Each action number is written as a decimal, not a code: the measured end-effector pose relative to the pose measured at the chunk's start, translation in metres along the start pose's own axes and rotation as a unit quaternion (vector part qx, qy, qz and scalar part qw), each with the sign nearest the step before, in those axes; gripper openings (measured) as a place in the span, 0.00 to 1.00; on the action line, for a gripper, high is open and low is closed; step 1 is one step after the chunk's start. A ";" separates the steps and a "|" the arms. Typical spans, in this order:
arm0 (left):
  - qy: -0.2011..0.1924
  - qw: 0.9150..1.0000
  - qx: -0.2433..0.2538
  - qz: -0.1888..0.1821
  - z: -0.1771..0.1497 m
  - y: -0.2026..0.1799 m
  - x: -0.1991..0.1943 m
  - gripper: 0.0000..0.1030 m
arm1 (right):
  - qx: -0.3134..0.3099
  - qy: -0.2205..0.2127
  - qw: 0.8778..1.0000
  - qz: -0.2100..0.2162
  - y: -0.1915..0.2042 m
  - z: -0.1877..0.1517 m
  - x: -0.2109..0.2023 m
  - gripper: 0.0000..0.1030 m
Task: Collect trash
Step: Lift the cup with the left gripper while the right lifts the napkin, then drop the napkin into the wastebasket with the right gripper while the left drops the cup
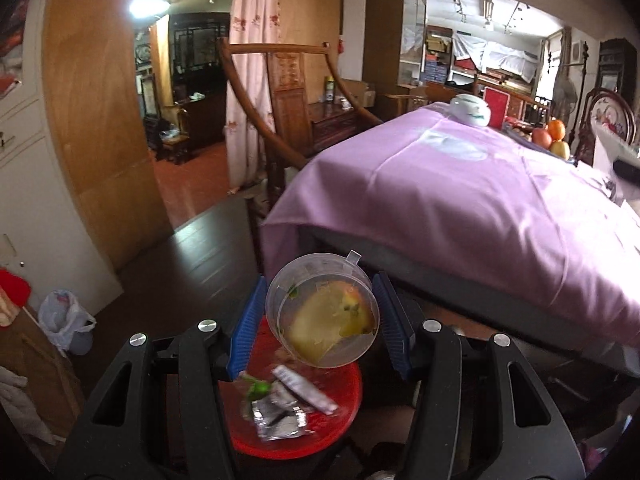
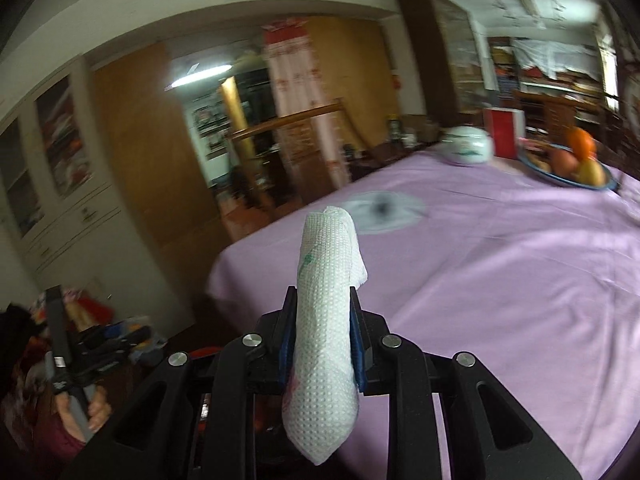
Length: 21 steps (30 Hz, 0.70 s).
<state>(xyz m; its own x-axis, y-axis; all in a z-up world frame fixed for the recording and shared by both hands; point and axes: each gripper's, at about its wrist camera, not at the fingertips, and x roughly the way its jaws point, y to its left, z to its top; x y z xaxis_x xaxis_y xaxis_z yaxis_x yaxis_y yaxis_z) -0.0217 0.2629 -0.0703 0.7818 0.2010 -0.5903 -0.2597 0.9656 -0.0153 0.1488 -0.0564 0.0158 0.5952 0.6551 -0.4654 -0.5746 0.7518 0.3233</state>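
Left wrist view: the left hand-held gripper (image 1: 322, 318) is clamped on a clear plastic cup (image 1: 322, 310), its blue pads pressing the cup's sides. The cup is tilted on its side with the mouth facing the camera, and a bitten piece of yellow fruit (image 1: 330, 330) lies inside. Directly below sits a red bin (image 1: 348, 400), already holding silver foil wrappers (image 1: 280, 418) and a green scrap (image 1: 256, 390). To the right, a table (image 1: 460, 200) draped in purple cloth carries a white ceramic jar (image 1: 470, 110) and a fruit plate at its far end.

Right wrist view: the right hand-held gripper (image 2: 322, 334) is closed on a rolled white paper towel (image 2: 324, 320), which stands up between the pads and droops below them, over the near edge of the table. A grey stain (image 2: 382, 210) marks the cloth ahead.

Handling, as a judgement: the cup looks light and thin-walled, likely to buckle or slip under a hard squeeze, so a gentle hold across its middle suits it; tipping it further should let the fruit slide out. The towel is soft, nearly weightless and compressible; pinching its middle, as here, should keep it secure.
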 end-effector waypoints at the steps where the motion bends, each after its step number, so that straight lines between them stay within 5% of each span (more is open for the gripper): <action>1: 0.000 1.000 0.001 0.005 -0.005 0.004 0.000 0.53 | -0.007 0.002 1.000 0.009 0.012 0.000 0.004 0.24; 11: 0.025 0.999 -0.023 0.003 -0.039 0.036 0.021 0.53 | -0.066 0.042 0.992 0.098 0.130 -0.016 0.047 0.24; 17: 0.047 0.998 -0.044 -0.012 -0.052 0.045 0.041 0.53 | -0.072 0.068 0.988 0.120 0.163 -0.032 0.066 0.24; 21: 0.091 0.993 -0.067 -0.024 -0.070 0.055 0.067 0.64 | -0.062 0.095 0.985 0.130 0.169 -0.044 0.088 0.24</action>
<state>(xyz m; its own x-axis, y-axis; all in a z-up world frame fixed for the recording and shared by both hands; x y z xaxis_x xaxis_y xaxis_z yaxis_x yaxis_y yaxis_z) -0.0232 0.3180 -0.1675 0.6823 0.1107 -0.7227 -0.3077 0.9401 -0.1465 0.0793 0.1251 -0.0062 0.3097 0.7895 -0.5298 -0.7655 0.5376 0.3536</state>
